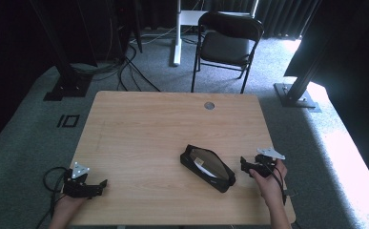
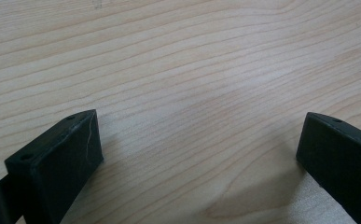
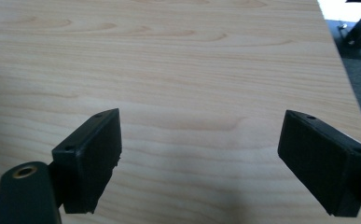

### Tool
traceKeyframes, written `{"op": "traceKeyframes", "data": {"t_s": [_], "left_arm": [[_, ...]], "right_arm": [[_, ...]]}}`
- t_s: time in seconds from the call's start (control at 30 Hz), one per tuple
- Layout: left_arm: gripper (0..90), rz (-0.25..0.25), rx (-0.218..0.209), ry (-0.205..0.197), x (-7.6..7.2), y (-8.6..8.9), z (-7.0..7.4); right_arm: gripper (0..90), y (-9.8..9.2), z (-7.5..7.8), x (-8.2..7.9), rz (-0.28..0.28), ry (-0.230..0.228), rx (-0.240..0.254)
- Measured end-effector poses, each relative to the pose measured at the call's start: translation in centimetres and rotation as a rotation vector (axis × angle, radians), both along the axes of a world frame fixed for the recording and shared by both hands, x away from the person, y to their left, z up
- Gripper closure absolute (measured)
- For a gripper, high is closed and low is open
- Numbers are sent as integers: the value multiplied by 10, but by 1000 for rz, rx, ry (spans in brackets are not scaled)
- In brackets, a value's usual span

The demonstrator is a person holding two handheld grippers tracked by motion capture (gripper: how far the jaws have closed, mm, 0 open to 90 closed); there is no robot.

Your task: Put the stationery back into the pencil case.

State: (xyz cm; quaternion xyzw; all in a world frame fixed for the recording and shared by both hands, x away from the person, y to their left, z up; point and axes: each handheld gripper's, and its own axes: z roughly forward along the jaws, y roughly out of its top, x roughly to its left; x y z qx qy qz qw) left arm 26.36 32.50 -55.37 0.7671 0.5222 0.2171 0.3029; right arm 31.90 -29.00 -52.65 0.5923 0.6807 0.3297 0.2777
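Note:
A black zip pouch [image 1: 207, 167] lies open on the wooden table [image 1: 163, 124], slanted, with something brown and white inside. Just to its right, my right gripper [image 1: 243, 164] points at the pouch's end, apart from it. Its jaws stand wide apart over bare wood in the right gripper view [image 3: 201, 135]. My left gripper [image 1: 102, 185] rests near the table's front left corner, aimed to the right. In the left gripper view it [image 2: 199, 135] is open too, with nothing but wood grain between its fingers.
A round cable hole [image 1: 209, 105] sits near the table's far edge. Behind the table stand a black folding chair [image 1: 227, 43] and a white desk leg [image 1: 177, 33]. Cables [image 1: 125, 67] run over the grey carpet at the left. The table's right edge [image 3: 341, 65] is close to my right gripper.

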Motion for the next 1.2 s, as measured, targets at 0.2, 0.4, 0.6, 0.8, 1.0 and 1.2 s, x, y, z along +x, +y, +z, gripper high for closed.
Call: {"op": "traceKeyframes", "data": {"t_s": [0.2,0.4,0.6,0.8,1.0,1.2], "left_arm": [[5,-1,1,0,0,0,0],[4,-1,1,-1,0,0,0],[4,0,2,-1,0,0,0],[4,0,2,-1,0,0,0],[5,0,1,-1,0,0,0],[4,0,2,-1,0,0,0]], "right_arm": [[133,-1,-4,-12,-11,-12,-10],[133,-2,-13,-19,-13,23,-21],[133,-4,-17,-25,-5,31,-6],[133,-5,-28,-28,2,56,6],[131,-5,-32,-28,2,68,-7],[127,-5,-32,-28,5,69,-7]]}}
